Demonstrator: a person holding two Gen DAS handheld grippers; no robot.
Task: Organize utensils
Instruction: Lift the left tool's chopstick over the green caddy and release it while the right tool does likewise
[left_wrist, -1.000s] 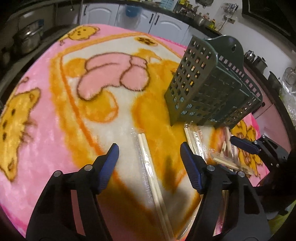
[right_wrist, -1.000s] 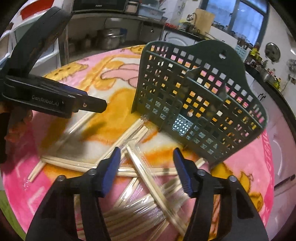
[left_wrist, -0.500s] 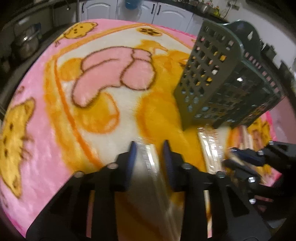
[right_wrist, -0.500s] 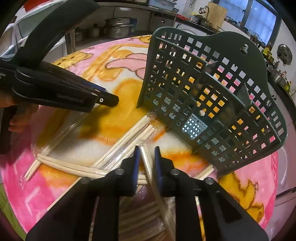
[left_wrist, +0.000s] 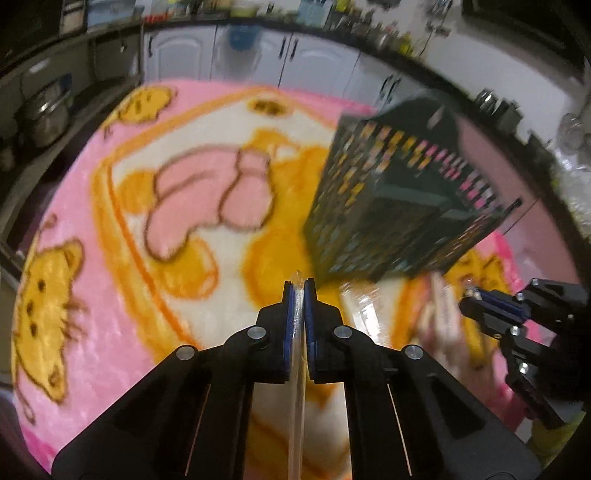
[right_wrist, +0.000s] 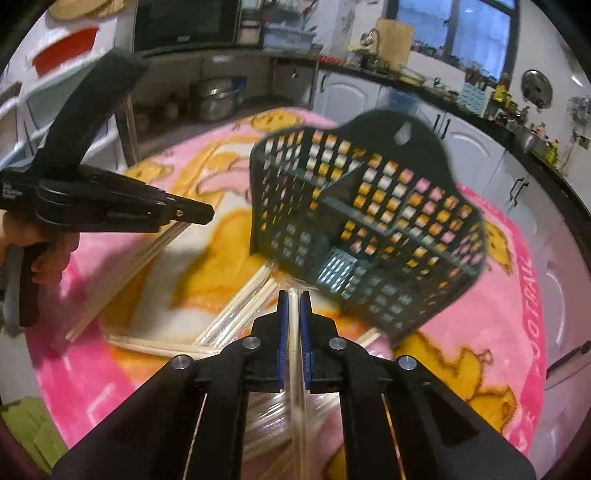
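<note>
My left gripper (left_wrist: 298, 291) is shut on a plastic-wrapped pair of chopsticks (left_wrist: 297, 387) and holds it above the pink blanket. My right gripper (right_wrist: 294, 301) is shut on another wrapped pair of chopsticks (right_wrist: 295, 354), lifted above the pile. The dark green perforated utensil basket (right_wrist: 369, 221) stands ahead of both grippers; it also shows in the left wrist view (left_wrist: 399, 206). The left gripper shows at the left of the right wrist view (right_wrist: 207, 213), its chopsticks (right_wrist: 125, 277) hanging down.
Several more wrapped chopstick pairs (right_wrist: 236, 314) lie on the pink and orange cartoon blanket (left_wrist: 110, 258) in front of the basket. Kitchen cabinets (left_wrist: 258, 62) and metal pots (left_wrist: 48, 114) stand beyond the table edge.
Both grippers have shut on wrapped chopstick pairs and lifted them off the blanket. The views have risen and blurred with the motion.
</note>
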